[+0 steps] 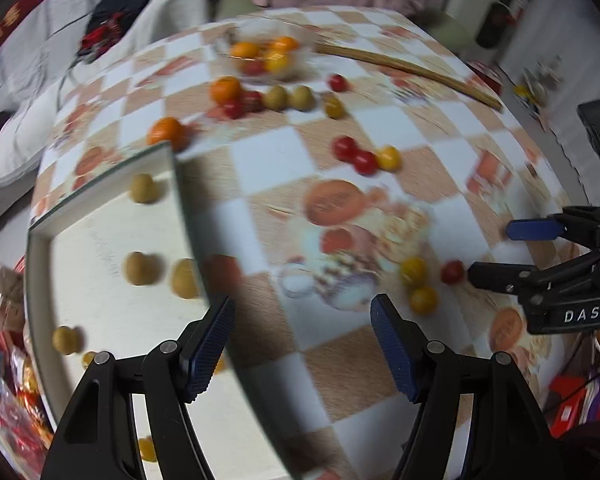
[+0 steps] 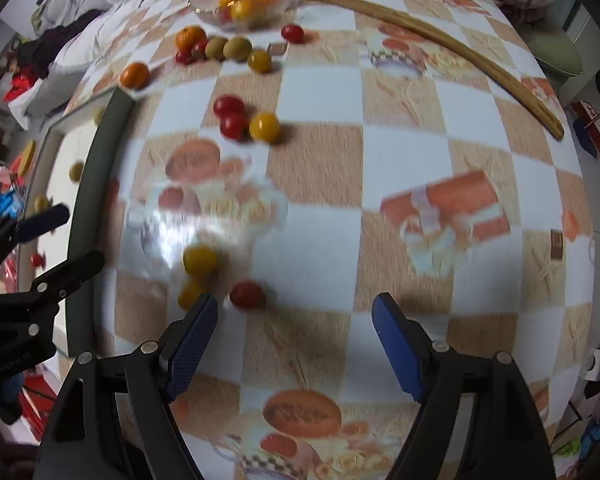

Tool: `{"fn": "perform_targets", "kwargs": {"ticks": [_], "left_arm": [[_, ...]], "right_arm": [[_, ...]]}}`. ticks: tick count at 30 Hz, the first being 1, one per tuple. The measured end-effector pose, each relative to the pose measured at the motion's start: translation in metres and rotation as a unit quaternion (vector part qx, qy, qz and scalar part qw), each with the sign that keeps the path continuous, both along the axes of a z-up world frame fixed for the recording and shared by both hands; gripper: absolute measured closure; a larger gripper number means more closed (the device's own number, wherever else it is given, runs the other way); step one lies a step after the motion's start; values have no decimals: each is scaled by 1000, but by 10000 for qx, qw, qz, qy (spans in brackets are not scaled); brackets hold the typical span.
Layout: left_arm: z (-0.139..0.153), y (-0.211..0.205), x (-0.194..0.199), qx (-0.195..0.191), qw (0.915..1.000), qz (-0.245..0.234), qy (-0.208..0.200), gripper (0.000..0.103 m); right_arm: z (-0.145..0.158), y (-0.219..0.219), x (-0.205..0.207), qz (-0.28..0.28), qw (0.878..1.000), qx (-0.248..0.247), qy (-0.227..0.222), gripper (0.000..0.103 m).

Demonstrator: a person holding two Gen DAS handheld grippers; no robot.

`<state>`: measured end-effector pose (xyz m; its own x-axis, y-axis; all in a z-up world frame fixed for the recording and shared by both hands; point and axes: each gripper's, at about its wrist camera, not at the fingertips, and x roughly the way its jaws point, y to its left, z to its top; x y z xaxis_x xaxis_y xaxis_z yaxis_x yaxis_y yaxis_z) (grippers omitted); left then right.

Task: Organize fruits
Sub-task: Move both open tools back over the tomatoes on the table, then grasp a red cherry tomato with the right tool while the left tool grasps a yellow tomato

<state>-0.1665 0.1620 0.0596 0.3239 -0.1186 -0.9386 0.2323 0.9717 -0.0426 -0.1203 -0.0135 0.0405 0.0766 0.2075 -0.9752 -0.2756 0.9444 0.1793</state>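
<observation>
Both grippers hover over the checkered tabletop [image 2: 400, 152] with jaws spread wide and holding nothing. The left gripper [image 1: 302, 344] hangs over the edge of a white tray [image 1: 100, 248] that holds several olive-green fruits [image 1: 142, 268]. Just ahead of the right gripper [image 2: 294, 344] lie a red cherry tomato [image 2: 247, 294] and two yellow ones [image 2: 199, 260] (all blurred). Farther off, a glass bowl [image 2: 208, 6] holds oranges and tomatoes, with more fruit scattered beside it.
</observation>
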Motion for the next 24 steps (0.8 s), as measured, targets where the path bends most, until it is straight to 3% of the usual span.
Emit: {"fn": "perform_targets", "kwargs": {"ticks": [6, 15, 17, 20, 24], "left_arm": [[-8, -13, -9, 55, 9997, -147, 202, 31], [-12, -11, -10, 65, 9995, -70, 316, 31], [-13, -14, -9, 36, 9994, -83, 341, 31], [-16, -18, -8, -8, 9992, -104, 383, 31], [-19, -26, -7, -73, 9989, -178, 428, 31]], "right_arm": [[-8, 7, -11, 294, 9995, 63, -62, 41], [-14, 26, -10, 748, 9966, -14, -348, 52], [-14, 28, -9, 809, 9959, -51, -406, 58], [-13, 30, -9, 917, 9945, -131, -490, 78], [-13, 22, -2, 726, 9964, -60, -422, 79]]}}
